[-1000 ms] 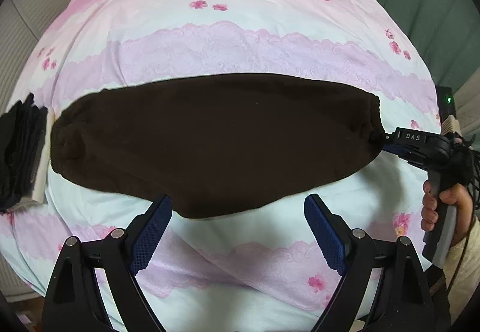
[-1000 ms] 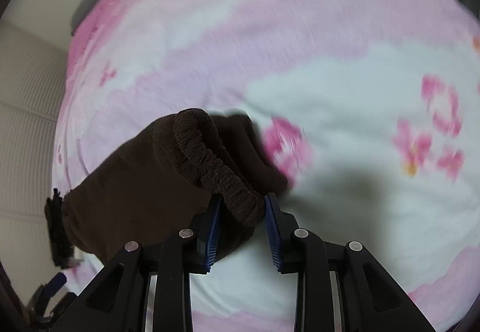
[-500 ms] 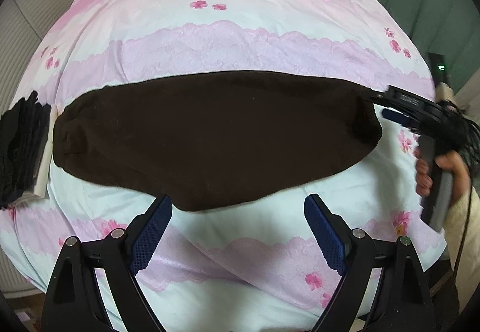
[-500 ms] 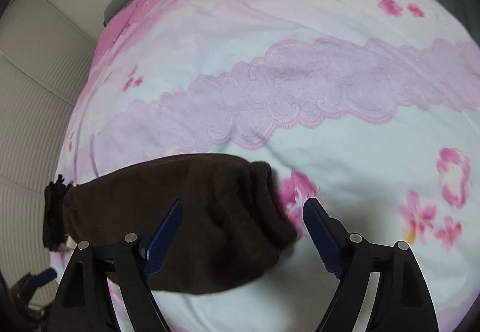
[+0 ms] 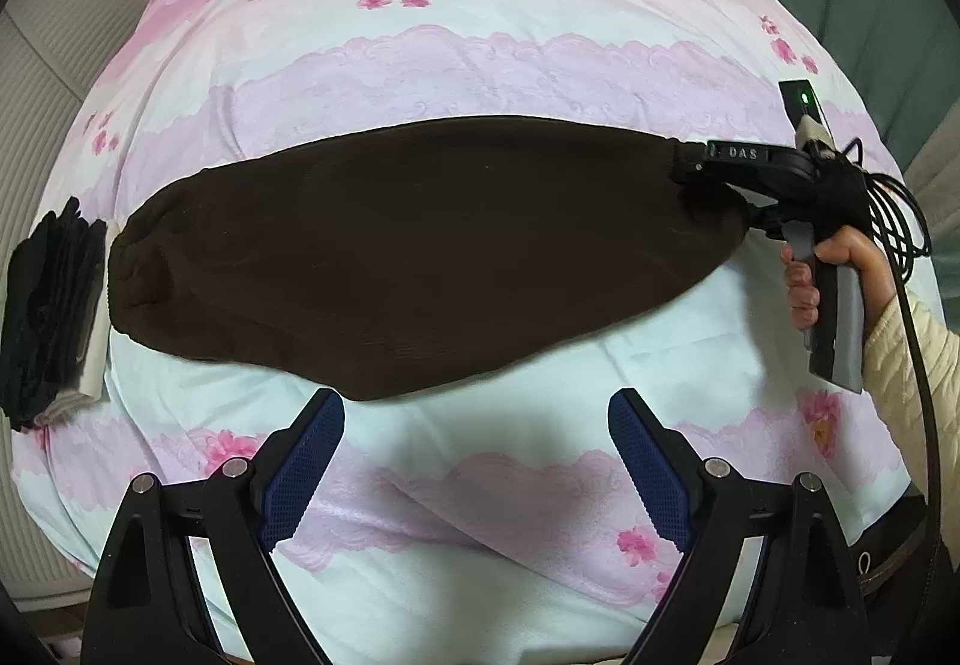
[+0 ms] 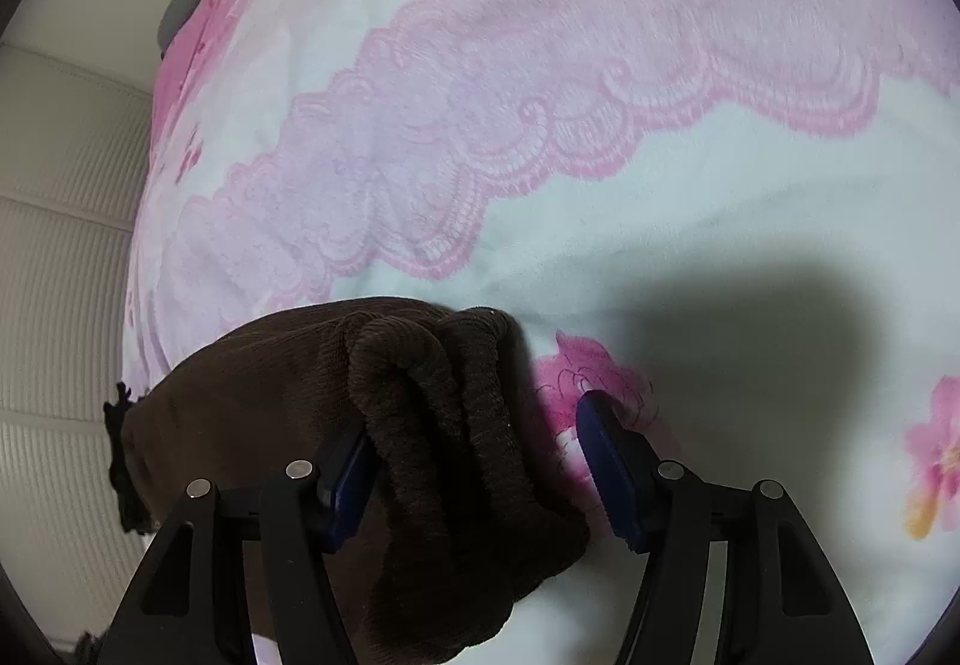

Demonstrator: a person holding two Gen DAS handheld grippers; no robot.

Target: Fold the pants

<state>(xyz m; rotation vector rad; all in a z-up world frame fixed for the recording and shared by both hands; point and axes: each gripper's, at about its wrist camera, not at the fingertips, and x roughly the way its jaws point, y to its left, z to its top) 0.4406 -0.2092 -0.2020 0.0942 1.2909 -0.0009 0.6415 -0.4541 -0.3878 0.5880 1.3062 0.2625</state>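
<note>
Pants [image 5: 420,251]: dark brown, soft knit, folded into one long band lying flat across the bed [image 5: 480,53], ribbed elastic waistband bunched at the right end.
Left gripper [image 5: 477,461]: spread wide, empty, just short of the pants' near edge.
Right gripper [image 6: 474,461]: fingers apart, straddling the waistband end.
Bedspread: pink and pale, floral, lace-patterned bands.
Dark clothing pile [image 5: 48,299]: at the bed's left edge.

The pants [image 6: 288,413] cover the tip of the right hand-held gripper [image 6: 474,461]'s left finger, and their lower part runs off the frame bottom. A dark pile of clothes [image 5: 48,299] at the bed [image 5: 480,35]'s left edge is too shadowed to identify.
</note>
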